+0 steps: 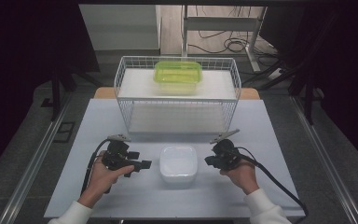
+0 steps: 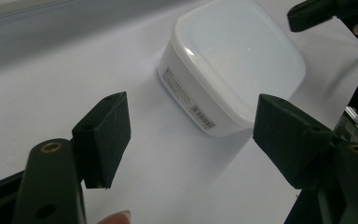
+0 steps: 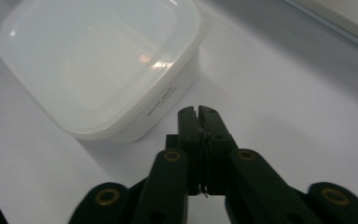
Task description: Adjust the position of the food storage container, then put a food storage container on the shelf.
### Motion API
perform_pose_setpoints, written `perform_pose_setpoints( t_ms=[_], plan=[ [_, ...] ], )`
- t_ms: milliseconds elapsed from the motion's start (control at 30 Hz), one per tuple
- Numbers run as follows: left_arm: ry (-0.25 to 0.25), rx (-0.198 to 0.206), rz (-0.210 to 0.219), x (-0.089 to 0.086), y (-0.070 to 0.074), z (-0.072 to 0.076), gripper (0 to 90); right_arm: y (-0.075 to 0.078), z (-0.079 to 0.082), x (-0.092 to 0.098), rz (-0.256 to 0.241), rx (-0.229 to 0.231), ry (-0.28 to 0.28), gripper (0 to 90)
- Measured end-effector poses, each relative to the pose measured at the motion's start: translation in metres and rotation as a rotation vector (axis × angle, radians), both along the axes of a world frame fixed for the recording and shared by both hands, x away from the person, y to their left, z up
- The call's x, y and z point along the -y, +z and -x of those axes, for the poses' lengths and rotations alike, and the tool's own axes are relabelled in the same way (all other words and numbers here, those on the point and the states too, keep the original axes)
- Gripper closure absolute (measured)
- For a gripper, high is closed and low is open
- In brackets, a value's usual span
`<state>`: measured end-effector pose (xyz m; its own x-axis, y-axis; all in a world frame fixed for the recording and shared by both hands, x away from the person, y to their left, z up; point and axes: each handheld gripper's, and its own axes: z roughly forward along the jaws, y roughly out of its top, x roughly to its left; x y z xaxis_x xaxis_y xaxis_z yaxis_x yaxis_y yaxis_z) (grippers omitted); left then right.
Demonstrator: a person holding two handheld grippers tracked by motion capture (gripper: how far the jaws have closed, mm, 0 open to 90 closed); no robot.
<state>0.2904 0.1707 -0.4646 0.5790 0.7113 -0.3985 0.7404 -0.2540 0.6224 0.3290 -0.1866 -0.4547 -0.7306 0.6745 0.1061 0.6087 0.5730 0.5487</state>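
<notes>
I have the left tool (image 1: pixel 145 164) low and left of centre in the high view, its jaws spread wide and holding nothing; the right tool (image 1: pixel 207 161) sits right of centre, jaws pressed together and empty. Between them, at lower centre, the white lidded container (image 1: pixel 179 163) rests on the tabletop (image 1: pixel 74 186), apart from both tools.

As I judge it, the step is to take hold of the container. In the left gripper view its near corner (image 2: pixel 214 126) lies between my open pads (image 2: pixel 109 135), so I would square up to a flat side before closing, and open the right tool before bringing it in.

Farther up the frame, the wire rack (image 1: pixel 177 93) carries a green tub (image 1: pixel 178 75). I cannot tell what either container holds, and the label print is too small to read.
</notes>
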Motion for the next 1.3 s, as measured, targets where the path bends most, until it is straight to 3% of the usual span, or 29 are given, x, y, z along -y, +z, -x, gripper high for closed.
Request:
perform_pose_setpoints(
  t_ms=[67,133,267,333,367,500,867,1100,1300],
  plan=[
    [0.021,0.001,0.007,0.0,0.0,0.0,26.9,0.001,0.002,0.003,-0.019,0.002,-0.016,77.5],
    [0.034,0.006,0.012,0.001,0.0,0.0,26.9,0.003,0.004,0.009,-0.057,0.002,-0.047,67.9],
    [0.053,0.039,0.014,0.003,0.003,0.001,27.0,0.003,0.007,0.012,-0.073,0.033,-0.091,46.1],
    [0.059,0.048,0.015,0.005,0.006,0.002,26.8,0.004,0.01,0.012,-0.116,0.022,-0.098,37.7],
    [0.059,0.048,0.015,0.005,0.006,0.002,26.7,0.004,0.01,0.012,-0.116,0.022,-0.098,37.7],
    [0.058,0.044,0.005,0.007,0.006,0.006,25.8,0.007,0.011,0.015,-0.198,0.0,-0.102,30.3],
    [0.055,0.021,0.021,0.021,0.006,0.003,24.6,0.005,0.017,0.017,-0.221,-0.014,-0.099,26.7],
    [0.058,0.008,0.063,0.035,0.004,-0.003,23.4,0.005,0.015,0.019,-0.246,-0.024,-0.139,28.5],
    [0.072,-0.022,0.095,0.032,0.002,-0.008,24.1,0.005,0.011,0.019,-0.311,-0.043,-0.151,33.1]
  ],
)
